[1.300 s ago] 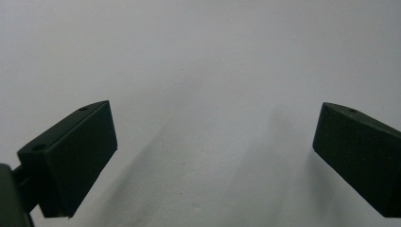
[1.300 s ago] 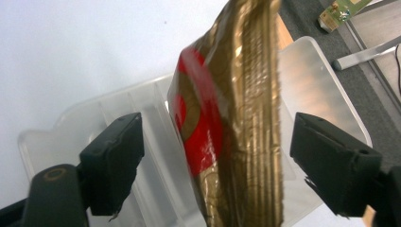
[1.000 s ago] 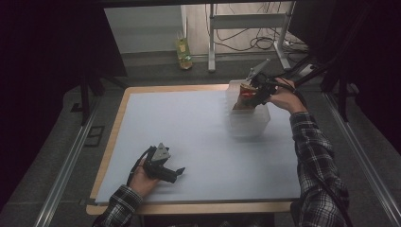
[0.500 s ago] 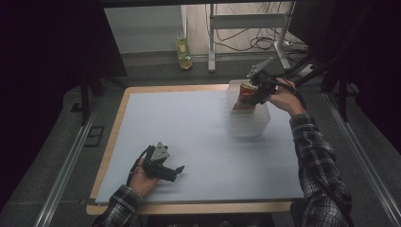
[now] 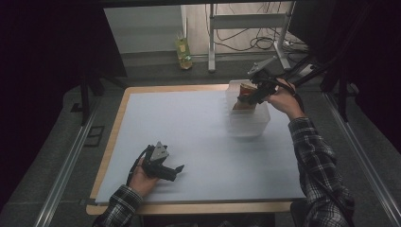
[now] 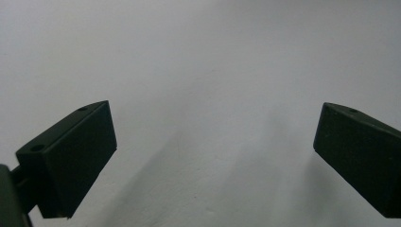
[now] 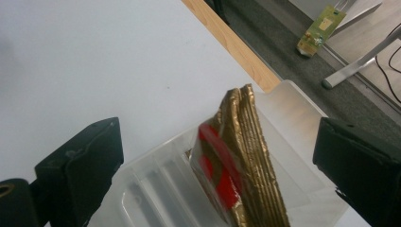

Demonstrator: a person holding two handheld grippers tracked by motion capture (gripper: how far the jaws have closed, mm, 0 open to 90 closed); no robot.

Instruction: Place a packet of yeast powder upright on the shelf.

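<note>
Gold-and-red packet [image 7: 236,165] stands on edge inside clear plastic bin [image 5: 248,124] | right hand-held gripper [image 5: 251,94] above bin, jaws apart, packet between them | left hand-held gripper [image 5: 176,171] well apart from bin, jaws spread on desk [image 5: 189,132]

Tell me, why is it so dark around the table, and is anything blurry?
High view: light falls on the white table, the surroundings stay nearly black. Left gripper view: soft shadows trail from the left hand-held gripper. Right gripper view: the gold and red packets in the clear bin look slightly soft, up close.
</note>
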